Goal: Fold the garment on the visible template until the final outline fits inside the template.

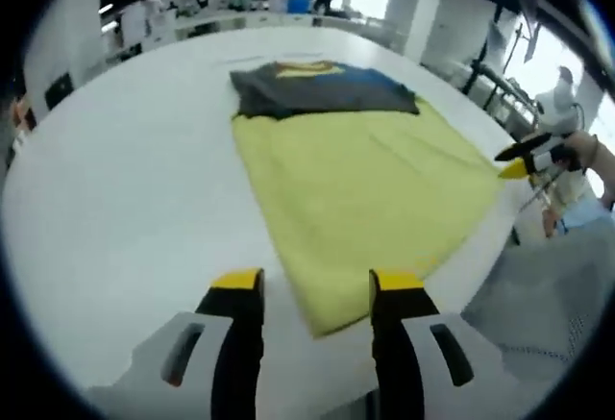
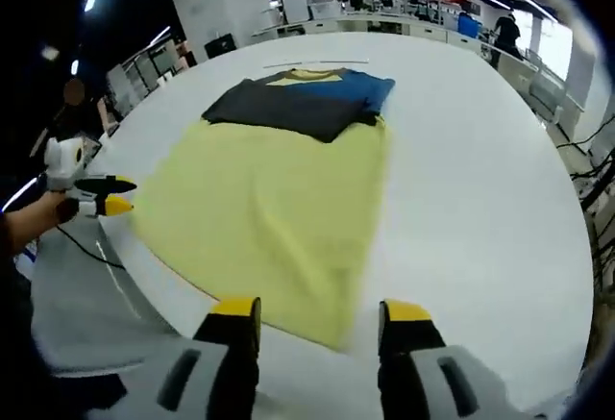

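In the left gripper view, the left gripper [image 1: 314, 290] rises from the bottom with its fingers spread wide and empty above the white table [image 1: 125, 199]. The yellow template [image 1: 360, 199] fills the centre, and the folded dark garment [image 1: 322, 88] lies on its far end, upper centre. The right gripper [image 1: 524, 159] enters at the right edge, its fingers parted, holding nothing.

In the right gripper view, the right gripper [image 2: 317, 319] stands wide open and empty at the bottom. The garment [image 2: 303, 103] lies upper centre on the template [image 2: 269, 209]. The left gripper [image 2: 113, 196] shows at the left edge, open.

White table [image 1: 125, 189] lies bare and passable left of the yellow garment [image 1: 356, 199] and along its near edge. The dark folded cloth [image 1: 322, 88] occupies the garment's far end. Far benches [image 2: 384, 16], possibly workstations, stand well apart from the table.
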